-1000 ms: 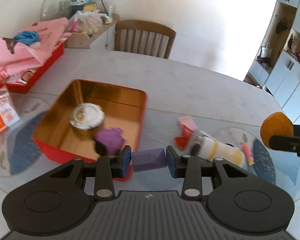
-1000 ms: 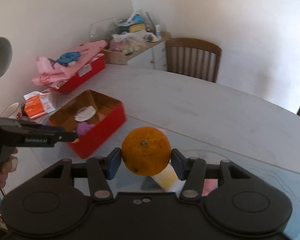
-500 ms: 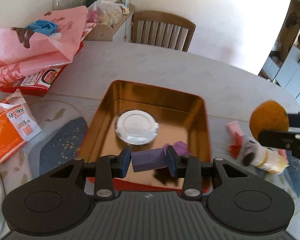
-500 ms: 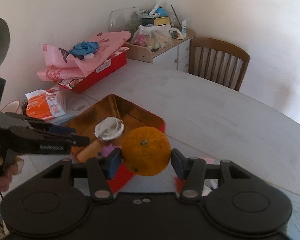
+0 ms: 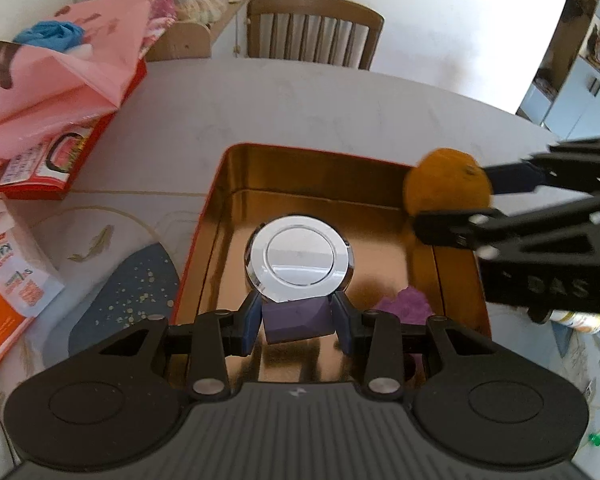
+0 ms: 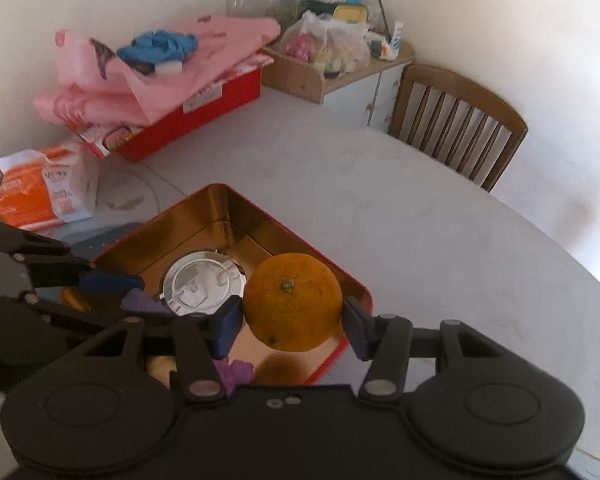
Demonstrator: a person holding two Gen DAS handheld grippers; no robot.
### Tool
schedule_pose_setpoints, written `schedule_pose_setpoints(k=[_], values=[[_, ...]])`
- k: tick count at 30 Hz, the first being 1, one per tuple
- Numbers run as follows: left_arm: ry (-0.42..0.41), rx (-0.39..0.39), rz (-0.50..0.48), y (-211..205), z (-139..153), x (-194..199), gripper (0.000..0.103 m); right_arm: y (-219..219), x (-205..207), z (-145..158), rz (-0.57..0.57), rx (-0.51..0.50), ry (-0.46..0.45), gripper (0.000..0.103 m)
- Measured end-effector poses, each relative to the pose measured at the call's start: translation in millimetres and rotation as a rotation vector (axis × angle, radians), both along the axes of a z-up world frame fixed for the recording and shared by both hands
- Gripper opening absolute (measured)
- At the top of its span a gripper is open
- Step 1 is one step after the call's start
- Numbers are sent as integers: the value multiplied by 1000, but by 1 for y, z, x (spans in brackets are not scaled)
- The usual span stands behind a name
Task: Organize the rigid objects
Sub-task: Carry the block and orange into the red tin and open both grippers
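Note:
A red tin (image 5: 204, 240) (image 6: 342, 276) with a gold inside lies on the table. In it rest a round silver lid (image 5: 298, 258) (image 6: 200, 286) and a purple crumpled piece (image 5: 406, 306) (image 6: 234, 374). My left gripper (image 5: 298, 320) (image 6: 132, 294) is shut on a purple block (image 5: 298, 318) (image 6: 140, 304), held over the tin's near part just in front of the lid. My right gripper (image 6: 292, 320) (image 5: 450, 200) is shut on an orange (image 6: 294, 302) (image 5: 446, 188), hanging above the tin's right rim.
A red box (image 5: 88, 136) under pink bags (image 6: 160, 68) stands at the back left. An orange-and-white packet (image 5: 8, 280) (image 6: 44, 192) lies at the left. A wooden chair (image 5: 314, 30) (image 6: 456, 120) stands behind the table. A yellowish bottle (image 5: 578, 320) lies right of the tin.
Both grippers have travelled left over the tin with their loads. The tin and silver lid now loom larger and more central; the orange has come from beside the tin to above its right rim.

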State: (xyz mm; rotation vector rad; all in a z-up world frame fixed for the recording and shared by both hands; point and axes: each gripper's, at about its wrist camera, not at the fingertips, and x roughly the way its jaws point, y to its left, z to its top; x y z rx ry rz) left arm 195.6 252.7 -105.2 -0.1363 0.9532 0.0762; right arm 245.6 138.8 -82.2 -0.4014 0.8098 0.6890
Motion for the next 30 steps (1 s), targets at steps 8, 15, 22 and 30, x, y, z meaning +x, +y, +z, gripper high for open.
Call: schedule_pose_setpoints(k=[8,15,22,30], values=[[37,-6,-32,-2,-15,7,37,17,15,-17,3,-26,72,53],[58,-7,-36,1,-26,12,37,24,19,-30,-9,-50,105,53],[53,11,-49,-3,-26,13,37,29,20,-40,-25,-65,124,53],[50,28,-47,-6,-26,11,37,30,17,-41,-27,-66,130,55]])
